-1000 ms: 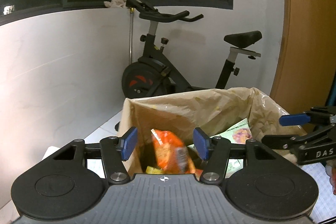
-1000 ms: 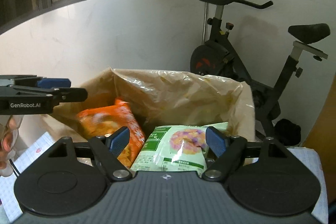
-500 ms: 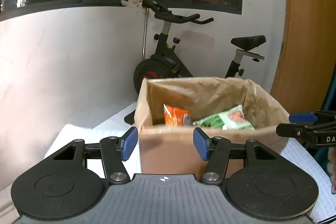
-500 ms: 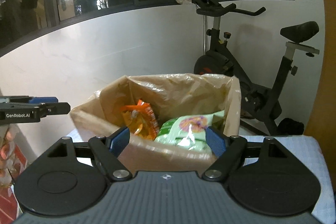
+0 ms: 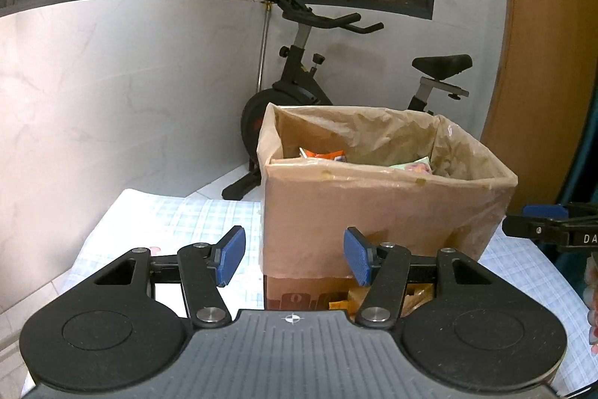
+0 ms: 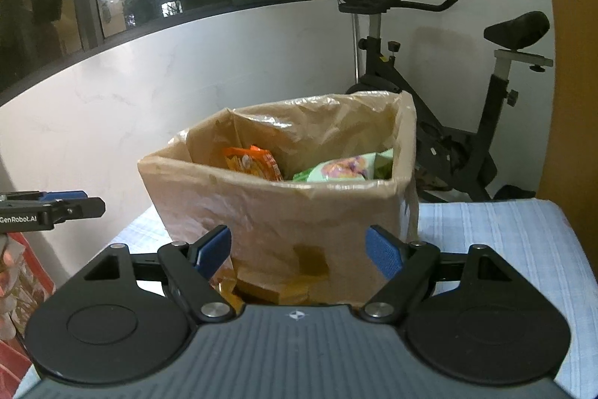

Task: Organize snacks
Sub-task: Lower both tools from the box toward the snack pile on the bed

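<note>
A cardboard box lined with a clear plastic bag stands on the table; it also shows in the right wrist view. Inside it lie an orange snack packet and a green snack packet; only their tops show in the left wrist view, the orange packet and the green packet. My left gripper is open and empty, in front of the box. My right gripper is open and empty, also in front of the box. Each gripper shows at the edge of the other's view.
The table carries a light checked cloth, striped blue in the right wrist view. An exercise bike stands behind the box by the white wall. Red snack packaging lies at the far left. A wooden panel is on the right.
Both grippers have pulled back and down from above the box opening. The box now stands farther away, its front wall in view. The two packets stay inside it.
</note>
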